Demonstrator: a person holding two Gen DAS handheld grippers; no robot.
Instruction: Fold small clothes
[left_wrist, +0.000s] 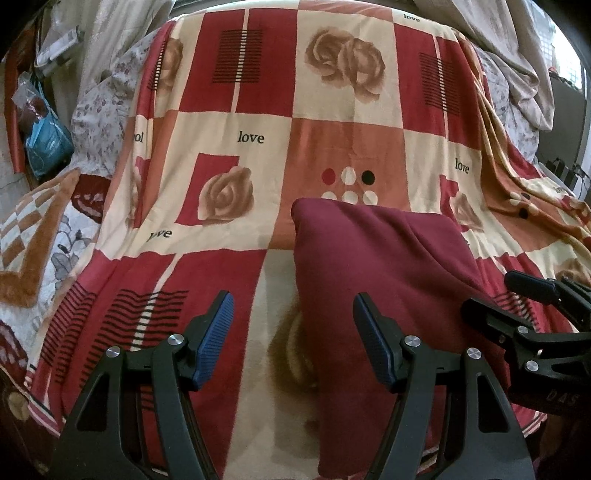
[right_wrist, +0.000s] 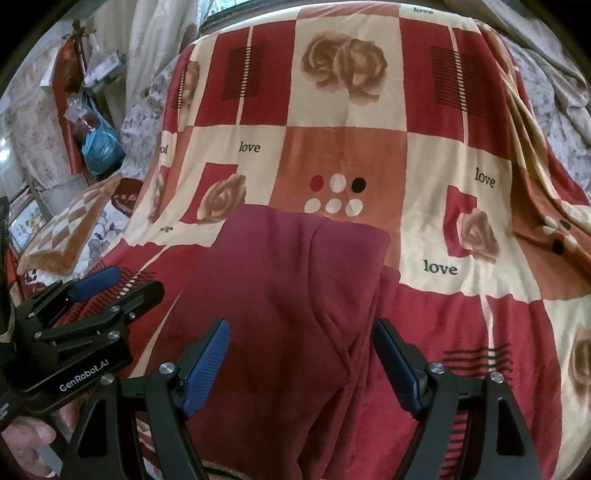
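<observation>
A maroon garment (left_wrist: 384, 280) lies folded lengthwise on the patterned blanket (left_wrist: 229, 122); it also shows in the right wrist view (right_wrist: 280, 302). My left gripper (left_wrist: 293, 314) is open and empty, hovering over the garment's left edge near its front end. My right gripper (right_wrist: 301, 339) is open and empty above the garment's near part, where loose folds bunch on the right side. The right gripper also shows at the right of the left wrist view (left_wrist: 517, 295). The left gripper shows at the left of the right wrist view (right_wrist: 122, 280).
The red, cream and orange blanket with roses and "love" print (right_wrist: 439, 267) covers the bed. A checked cushion (right_wrist: 70, 229) lies at the left. A blue plastic bag (right_wrist: 99, 144) hangs by a red chair. Pale floral bedding (left_wrist: 517, 85) is heaped at the right.
</observation>
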